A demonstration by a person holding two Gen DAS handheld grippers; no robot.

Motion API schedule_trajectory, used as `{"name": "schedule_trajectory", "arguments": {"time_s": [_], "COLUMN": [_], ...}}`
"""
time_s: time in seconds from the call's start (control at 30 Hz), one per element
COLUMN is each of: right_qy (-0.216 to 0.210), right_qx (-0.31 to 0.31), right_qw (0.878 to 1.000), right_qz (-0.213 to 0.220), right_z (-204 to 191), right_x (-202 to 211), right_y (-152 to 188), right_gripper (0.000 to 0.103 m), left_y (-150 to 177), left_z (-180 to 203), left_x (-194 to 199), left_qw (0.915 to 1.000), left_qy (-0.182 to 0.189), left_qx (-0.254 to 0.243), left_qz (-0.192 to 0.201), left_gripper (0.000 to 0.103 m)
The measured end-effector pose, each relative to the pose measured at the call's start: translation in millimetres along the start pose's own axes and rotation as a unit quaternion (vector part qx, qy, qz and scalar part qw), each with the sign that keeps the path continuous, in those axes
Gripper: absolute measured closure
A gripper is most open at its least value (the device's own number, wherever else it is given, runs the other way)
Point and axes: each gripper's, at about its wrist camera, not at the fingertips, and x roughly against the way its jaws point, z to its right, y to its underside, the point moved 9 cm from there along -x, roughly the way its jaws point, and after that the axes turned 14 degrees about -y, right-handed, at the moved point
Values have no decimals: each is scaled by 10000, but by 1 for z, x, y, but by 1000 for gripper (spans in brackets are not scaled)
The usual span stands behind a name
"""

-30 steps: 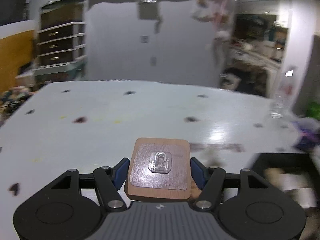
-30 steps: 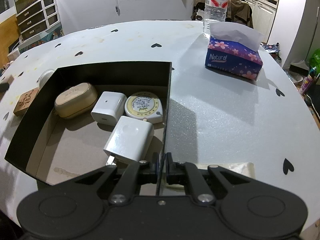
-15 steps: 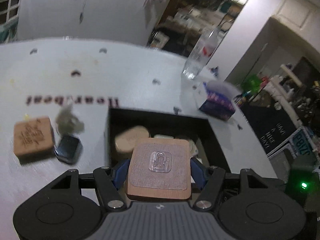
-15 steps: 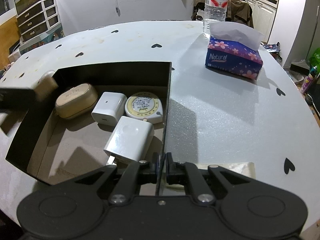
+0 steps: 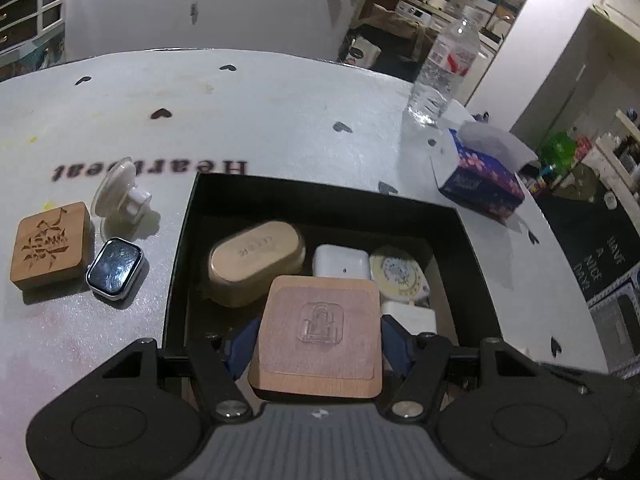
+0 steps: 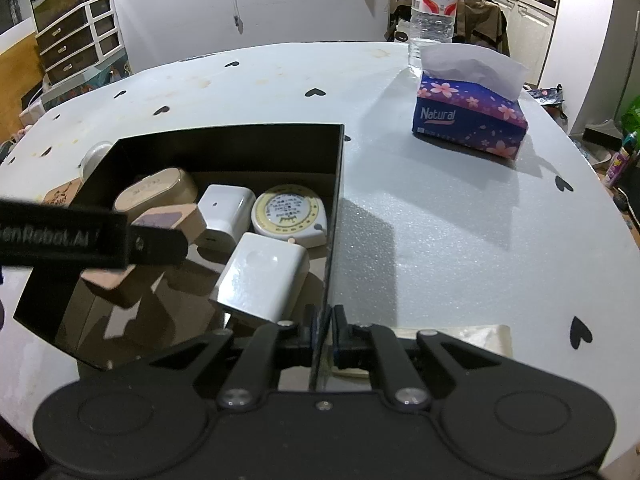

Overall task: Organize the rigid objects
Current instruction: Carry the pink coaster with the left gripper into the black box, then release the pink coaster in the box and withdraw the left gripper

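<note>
You are working over a round white table (image 6: 440, 208) printed with small black hearts and the word "Heartbeat"; beyond it stand a pale wall, a set of drawers (image 6: 76, 40) and a cluttered, dim room to the far right.

Ahead of your right gripper (image 6: 325, 332), far across the table, sit a water bottle (image 6: 434, 4) and a blue floral tissue box (image 6: 468, 118), close together. That gripper is pinched on the near right wall of the black box (image 6: 334, 184), the thin wall caught between its closed fingers.

Your left gripper (image 5: 318, 344) is clamped on a wooden block (image 5: 318, 336) with a clear plastic hook stuck to its top face (blue pads pressing both sides). From the right wrist you can see the block held above the box's left part, clear of the floor.

Inside the box, just beyond the block, lie a beige oval case (image 5: 256, 266), a white charger (image 5: 340, 262), a round tape measure (image 5: 400, 276), and nearer your right gripper a larger white adapter (image 6: 264, 276).

Outside, left of your left gripper, rest an engraved wooden block (image 5: 50, 246), a smartwatch body (image 5: 114, 268) beside it, and a suction cup (image 5: 120, 196) just beyond.
</note>
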Motion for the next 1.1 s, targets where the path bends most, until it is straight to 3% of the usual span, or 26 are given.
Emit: {"name": "schedule_trajectory", "arguments": {"time_s": [0.17,0.57,0.9,1.1], "right_qy": [-8,-12,-13,-10], "right_qx": [8,0,0,-2], "right_qw": [10000,10000,10000,10000], "right_qz": [0,2,4,6], "right_z": [-1,-1,0,0], "right_x": [0,0,0,0], "right_y": [0,1,1,1], "right_gripper": [95,95,95,95], "left_y": [-2,5,5,4], "left_z": [2,8,-2,-11], "left_x": [4,13,37,55], "left_qw": [9992,9988,9988,9977], "left_qy": [347,432,389,294], "left_qx": [124,-128,-301,-463], "left_qz": [-124,-166,59,408], "left_gripper": [30,30,6,0]}}
